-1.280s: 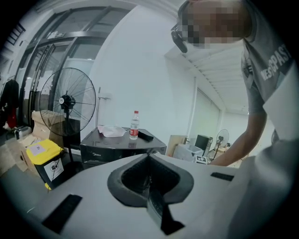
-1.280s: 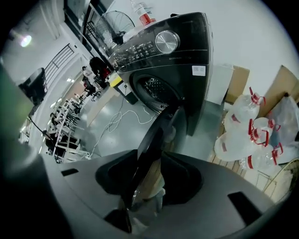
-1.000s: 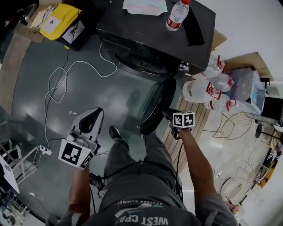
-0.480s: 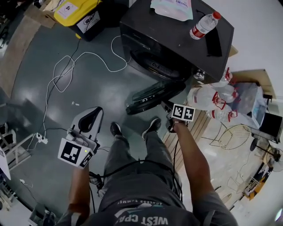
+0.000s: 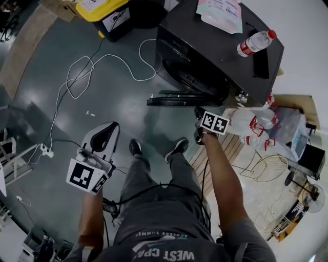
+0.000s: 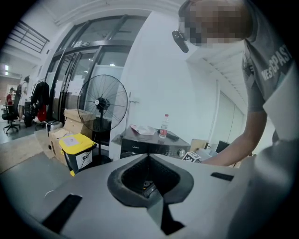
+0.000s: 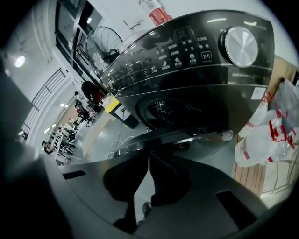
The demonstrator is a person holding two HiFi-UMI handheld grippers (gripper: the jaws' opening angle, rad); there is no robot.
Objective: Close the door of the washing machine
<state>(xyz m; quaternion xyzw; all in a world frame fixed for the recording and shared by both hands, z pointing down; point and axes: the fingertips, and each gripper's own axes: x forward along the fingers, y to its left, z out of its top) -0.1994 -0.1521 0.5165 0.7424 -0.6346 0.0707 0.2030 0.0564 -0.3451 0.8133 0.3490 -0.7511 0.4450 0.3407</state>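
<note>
The black washing machine (image 5: 220, 51) stands at the upper right of the head view. Its round door (image 5: 179, 97) hangs partly open, swung out to the left at a shallow angle to the front. My right gripper (image 5: 201, 113) is at the door's right end, near the hinge side. In the right gripper view the door edge (image 7: 187, 135) lies just beyond the gripper (image 7: 148, 156), below the drum opening (image 7: 175, 109). Its jaws have just been closing and now meet with nothing between them. My left gripper (image 5: 108, 129) hangs shut over the floor, far left of the door.
A water bottle (image 5: 253, 43) and a pastel packet (image 5: 220, 10) lie on the machine's top. White jugs with red caps (image 5: 251, 125) sit right of it on a wooden pallet (image 5: 225, 148). A white cable (image 5: 82, 77) loops over the floor; a yellow-lidded bin (image 5: 100, 7) stands far left.
The door has swung from pointing at the person round toward the machine front. The right gripper followed it toward the machine. The left gripper stays low at the left.
</note>
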